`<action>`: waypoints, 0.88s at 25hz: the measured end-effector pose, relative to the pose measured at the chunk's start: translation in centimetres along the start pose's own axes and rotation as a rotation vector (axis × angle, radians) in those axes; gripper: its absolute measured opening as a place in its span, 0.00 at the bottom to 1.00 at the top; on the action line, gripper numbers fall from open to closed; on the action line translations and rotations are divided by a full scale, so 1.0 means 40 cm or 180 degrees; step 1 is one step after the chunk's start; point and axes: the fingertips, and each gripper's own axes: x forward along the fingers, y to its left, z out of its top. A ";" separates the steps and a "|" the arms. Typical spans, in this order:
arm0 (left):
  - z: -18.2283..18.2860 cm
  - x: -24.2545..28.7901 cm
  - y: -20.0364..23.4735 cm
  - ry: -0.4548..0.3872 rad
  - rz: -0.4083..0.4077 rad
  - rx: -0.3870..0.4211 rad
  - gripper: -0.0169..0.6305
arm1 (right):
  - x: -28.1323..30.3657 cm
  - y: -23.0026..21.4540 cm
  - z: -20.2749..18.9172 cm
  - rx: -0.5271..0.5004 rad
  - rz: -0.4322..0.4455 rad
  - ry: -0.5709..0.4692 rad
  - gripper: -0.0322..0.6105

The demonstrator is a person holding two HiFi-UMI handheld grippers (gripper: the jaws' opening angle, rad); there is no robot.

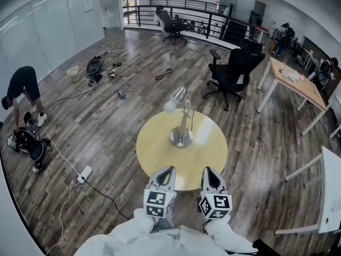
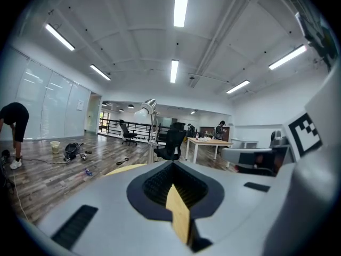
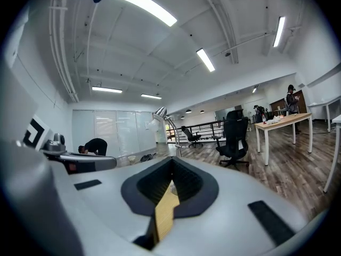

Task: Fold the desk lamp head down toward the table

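A silver desk lamp [image 1: 181, 122] stands upright in the middle of a round yellow table [image 1: 160, 156]. Its head [image 1: 175, 97] with a white bulb is raised and points to the left. The same lamp [image 2: 149, 111] shows ahead in the left gripper view, and the lamp [image 3: 160, 119] appears beyond the jaws in the right gripper view. My left gripper [image 1: 165, 172] and right gripper [image 1: 211, 174] hover side by side at the table's near edge, both shut and empty, well short of the lamp.
A black office chair [image 1: 234, 71] stands beyond the table. A wooden desk [image 1: 293, 81] is at the right, a white table [image 1: 330, 191] at the near right. A person [image 1: 21, 89] bends over bags at the left. Cables and a power strip [image 1: 84, 174] lie on the floor.
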 end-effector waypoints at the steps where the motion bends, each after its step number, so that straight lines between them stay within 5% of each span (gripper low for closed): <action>1: 0.005 0.021 0.014 0.0006 0.0006 0.0002 0.03 | 0.027 -0.006 0.004 0.0001 0.0003 0.0003 0.05; 22: 0.081 0.341 0.166 0.0094 0.0323 0.0045 0.03 | 0.458 -0.101 -0.024 -0.0263 0.0423 0.0342 0.05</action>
